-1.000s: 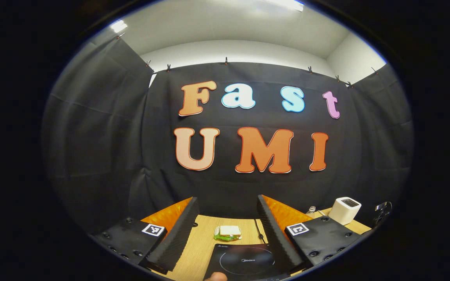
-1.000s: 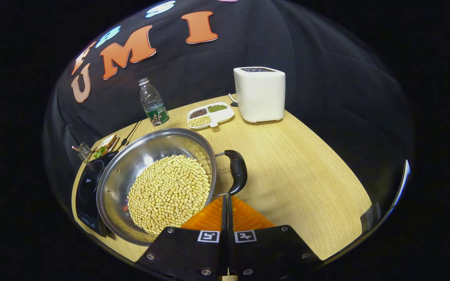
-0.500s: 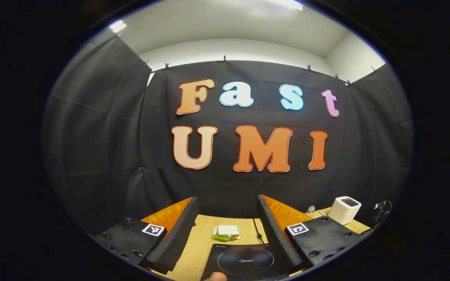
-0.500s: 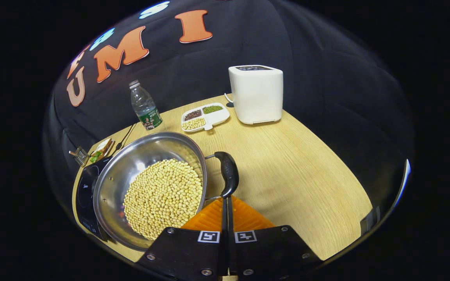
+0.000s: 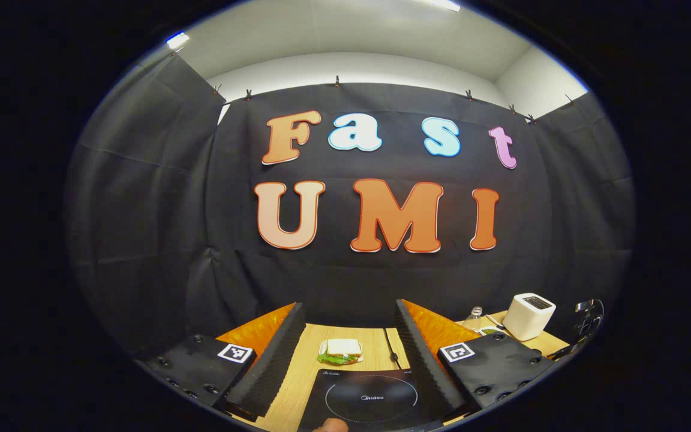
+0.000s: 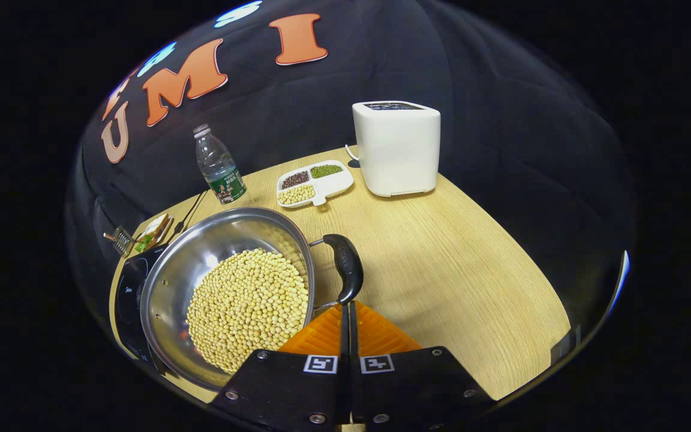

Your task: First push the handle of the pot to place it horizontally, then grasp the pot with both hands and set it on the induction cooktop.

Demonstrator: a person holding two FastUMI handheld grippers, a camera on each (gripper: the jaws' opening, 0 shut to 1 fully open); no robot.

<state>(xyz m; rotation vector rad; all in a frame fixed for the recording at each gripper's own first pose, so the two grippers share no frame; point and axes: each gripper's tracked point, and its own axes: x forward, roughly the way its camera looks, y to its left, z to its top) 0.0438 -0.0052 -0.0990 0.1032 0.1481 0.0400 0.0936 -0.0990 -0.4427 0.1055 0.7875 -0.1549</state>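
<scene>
Since a second ago the pot [image 6: 225, 288] and its handle [image 6: 345, 267] have slid toward the left of my right gripper view, and in my left gripper view the induction cooktop [image 5: 369, 399] shows more fully. My right gripper [image 6: 348, 315] is closed on nothing, its tips at the handle's near end at lower centre. The pot, full of soybeans [image 6: 249, 309], sits left of centre. My left gripper [image 5: 348, 354] is spread wide, bottom centre, above the cooktop.
</scene>
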